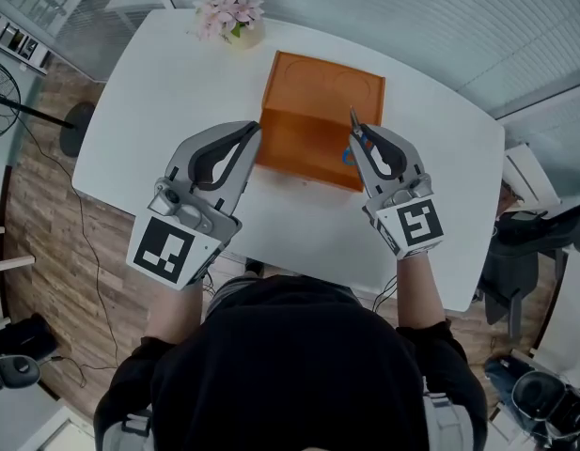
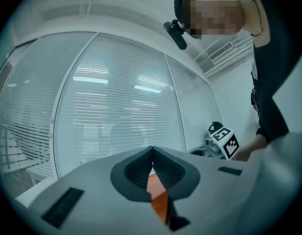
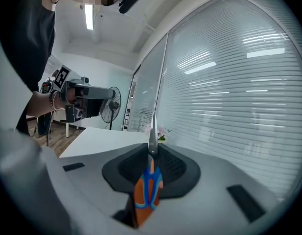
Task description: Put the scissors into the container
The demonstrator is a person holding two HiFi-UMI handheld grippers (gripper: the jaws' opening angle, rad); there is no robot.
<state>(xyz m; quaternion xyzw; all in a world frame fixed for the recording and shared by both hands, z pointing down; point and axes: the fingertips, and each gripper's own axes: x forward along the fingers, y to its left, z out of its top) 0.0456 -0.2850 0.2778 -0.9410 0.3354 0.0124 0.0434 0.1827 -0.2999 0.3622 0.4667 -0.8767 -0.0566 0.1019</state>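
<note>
On a white tabletop (image 1: 158,92), toward its far edge, an open orange container (image 1: 320,90). At the container's near right corner, the right gripper (image 1: 358,141), clamped on a pair of scissors (image 1: 352,150). Blade pointed away from the person and across the container's near wall, with the blue of the handle showing just behind the jaws.

Same grip up close in the right gripper view: pads pressed on the scissors where blade meets handle, steel tip rising above them, orange-and-blue handle loops hanging toward the camera. Scissors held over the container's near rim, not resting inside it.

At the container's near left corner, the left gripper (image 1: 255,132), closed on nothing. In the left gripper view, jaws meeting at their tips, with only a sliver of the orange container showing through the gap beneath the pads. Whether the tips touch the container wall cannot be told.

At the tabletop's far left corner, a small pot of pink flowers (image 1: 230,12). Left of the table, on a wood floor (image 1: 45,224), a standing fan (image 1: 3,97). Behind it all, glass walls with slatted blinds (image 3: 229,92).
</note>
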